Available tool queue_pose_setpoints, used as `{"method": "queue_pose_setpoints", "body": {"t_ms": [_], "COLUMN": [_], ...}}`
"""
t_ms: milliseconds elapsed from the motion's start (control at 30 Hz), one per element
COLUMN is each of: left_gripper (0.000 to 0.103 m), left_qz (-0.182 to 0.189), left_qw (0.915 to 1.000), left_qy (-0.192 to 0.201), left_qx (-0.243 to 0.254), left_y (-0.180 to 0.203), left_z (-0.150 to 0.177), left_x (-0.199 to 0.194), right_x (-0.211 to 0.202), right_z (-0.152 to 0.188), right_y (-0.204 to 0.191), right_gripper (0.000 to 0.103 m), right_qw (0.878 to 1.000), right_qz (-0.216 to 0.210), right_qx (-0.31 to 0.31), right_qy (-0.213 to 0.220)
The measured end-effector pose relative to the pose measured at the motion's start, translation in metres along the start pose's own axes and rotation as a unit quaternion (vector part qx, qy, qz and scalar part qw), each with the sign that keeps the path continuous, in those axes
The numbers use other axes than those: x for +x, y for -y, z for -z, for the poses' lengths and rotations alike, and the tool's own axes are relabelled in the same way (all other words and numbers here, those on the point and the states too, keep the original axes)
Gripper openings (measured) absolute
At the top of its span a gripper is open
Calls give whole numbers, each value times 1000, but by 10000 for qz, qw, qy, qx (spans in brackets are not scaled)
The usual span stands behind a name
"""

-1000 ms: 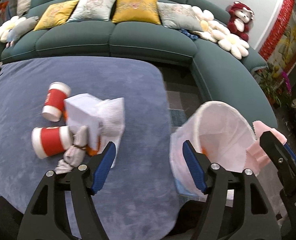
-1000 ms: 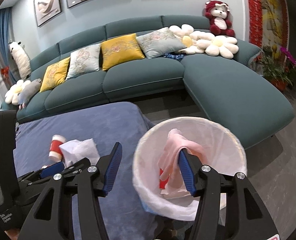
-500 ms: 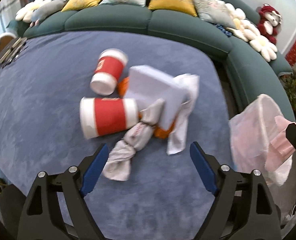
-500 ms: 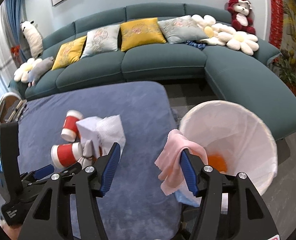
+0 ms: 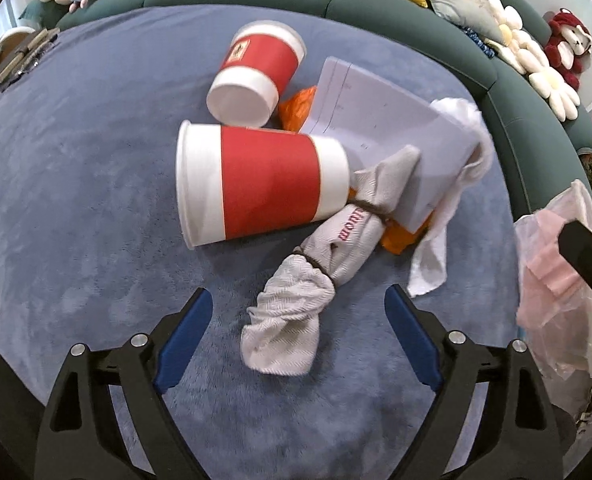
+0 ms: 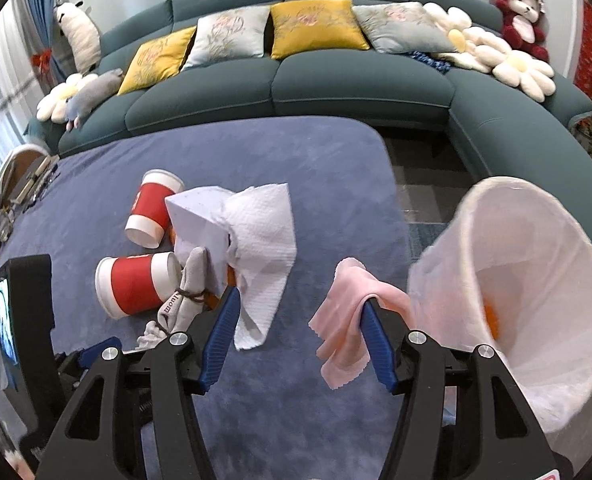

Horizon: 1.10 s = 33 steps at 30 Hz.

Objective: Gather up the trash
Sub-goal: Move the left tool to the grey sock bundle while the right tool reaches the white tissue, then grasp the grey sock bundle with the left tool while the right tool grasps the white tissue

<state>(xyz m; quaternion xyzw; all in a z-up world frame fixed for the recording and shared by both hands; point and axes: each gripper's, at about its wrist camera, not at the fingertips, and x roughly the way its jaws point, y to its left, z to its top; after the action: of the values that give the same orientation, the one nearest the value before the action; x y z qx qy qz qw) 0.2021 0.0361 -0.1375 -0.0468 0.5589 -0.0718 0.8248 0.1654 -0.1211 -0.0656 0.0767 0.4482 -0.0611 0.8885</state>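
Closing in on the litter over the last second, the left gripper is now brought low over the blue plush table cover, and the heap that sat small in the middle left of the left wrist view now fills the centre of the frame. Its jaws are held wide apart with nothing between them. The grey knotted cloth bundle tied with dark bands lies between the blue fingertips, its lower end nearest them; whether the cloth is touched cannot be told. It is judged to be the next piece to collect. Above it lie two red-and-white paper cups, a white paper sheet, a white paper towel and orange scraps.

The right gripper is spread open, a pink cloth draped over its right finger, not clamped. The white-lined waste bin, seen at lower right of the right wrist view, is now beside that cloth instead of under it, so the drop seems unfinished.
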Motion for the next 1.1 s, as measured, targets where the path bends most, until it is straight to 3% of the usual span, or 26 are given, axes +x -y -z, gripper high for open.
{"method": "queue_pose_setpoints", "body": {"t_ms": [200,433,500,567,733,1100], "left_gripper": [81,62,49,38,31,29], "left_qz": [66,21,47,137,217,370], "left_qw": [10000,9999,9998,9997,9997,9989], "left_qy": [-66,-81,-66,-84,-81,213], "left_qx": [-25,134,178,169,107,203], "left_y": [-4,2,5,6,7,13], "left_z": [-7,-16,-18,-21,-23,-11], "left_x": [15,26,26,26,24,-17], "right_x": [31,58,65,71,75,28], "right_z": [-12,-25,-28,-27,-23,-15], "right_y": [-14,-22,-24,-25,-25,1], "right_gripper": [58,56,51,34,8,5], "right_qw": [9999,9997,9995,9991,9983,9992], "right_qz": [-25,-141,-178,-266,-427,-367], "right_qx": [-96,-85,-81,-80,-107,185], "right_qy": [-125,-195,-234,-308,-378,-33]}}
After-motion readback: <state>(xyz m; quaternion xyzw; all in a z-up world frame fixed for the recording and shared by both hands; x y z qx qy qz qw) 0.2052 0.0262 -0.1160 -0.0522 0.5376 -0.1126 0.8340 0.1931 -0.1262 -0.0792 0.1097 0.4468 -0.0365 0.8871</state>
